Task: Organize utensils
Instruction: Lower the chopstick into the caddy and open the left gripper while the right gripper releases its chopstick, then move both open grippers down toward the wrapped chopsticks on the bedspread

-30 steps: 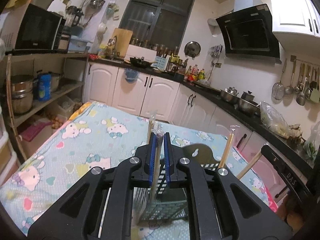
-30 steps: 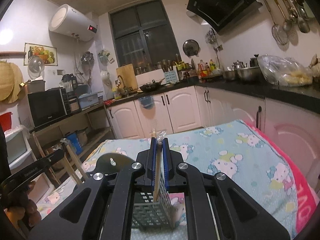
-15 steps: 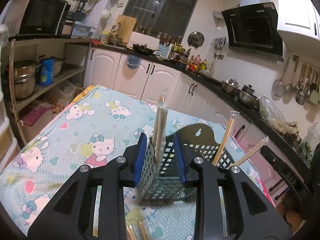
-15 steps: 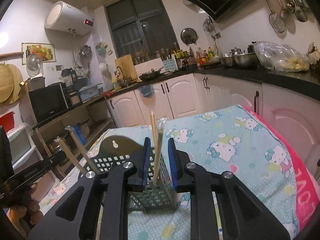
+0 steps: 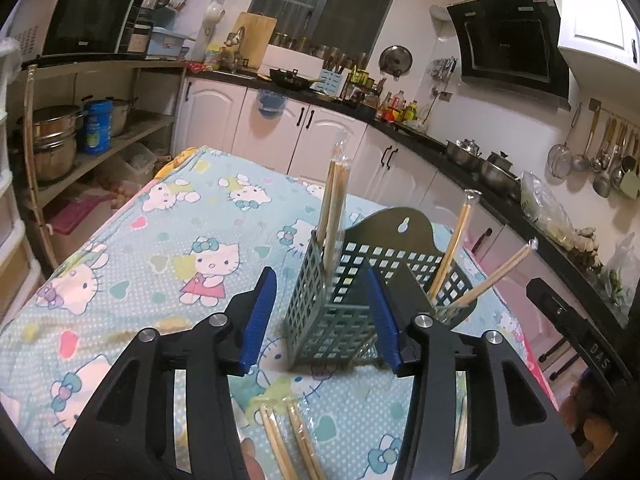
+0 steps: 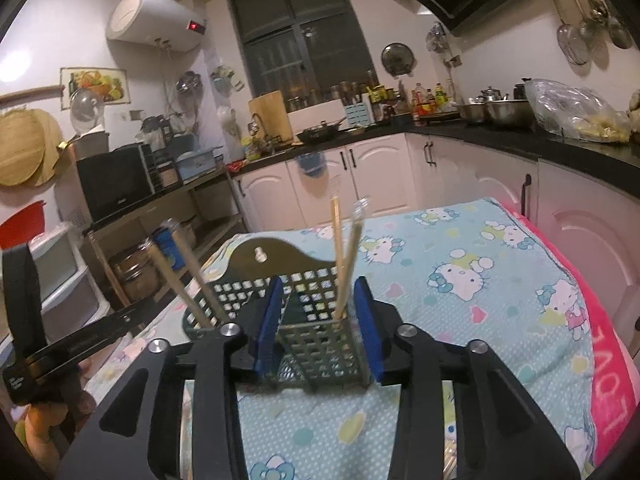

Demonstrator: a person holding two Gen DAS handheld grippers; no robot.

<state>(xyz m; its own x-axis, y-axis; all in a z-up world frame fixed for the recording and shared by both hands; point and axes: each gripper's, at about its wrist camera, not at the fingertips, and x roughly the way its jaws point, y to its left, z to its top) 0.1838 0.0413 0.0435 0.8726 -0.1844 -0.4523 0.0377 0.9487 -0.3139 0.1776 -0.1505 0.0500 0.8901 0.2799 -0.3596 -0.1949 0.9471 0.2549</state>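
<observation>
Left hand-held gripper [image 5: 322,312] open, clear of chopsticks [image 5: 334,208] in basket [image 5: 340,312]

basket [image 5: 340,312]: grey-green plastic lattice, matt
chopsticks [image 5: 334,216]: pale wood in clear glossy wrap
surface [image 5: 168,240]: soft printed cloth
hand-held gripper [image 5: 320,316]: black plastic, blue pads

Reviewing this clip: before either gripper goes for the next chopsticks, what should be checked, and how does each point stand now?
1. Left gripper let go, jaws just been opening, nothing pressed: ok.
2. Right gripper let go, jaws likewise opening: ok.
3. Wrapped chopsticks stand in the holder: ok.
4. Holder upright on the tablecloth: ok.
5. Loose chopsticks on the cloth, still to collect: not ok.
6. Free room left inside the holder: cannot tell.
</observation>
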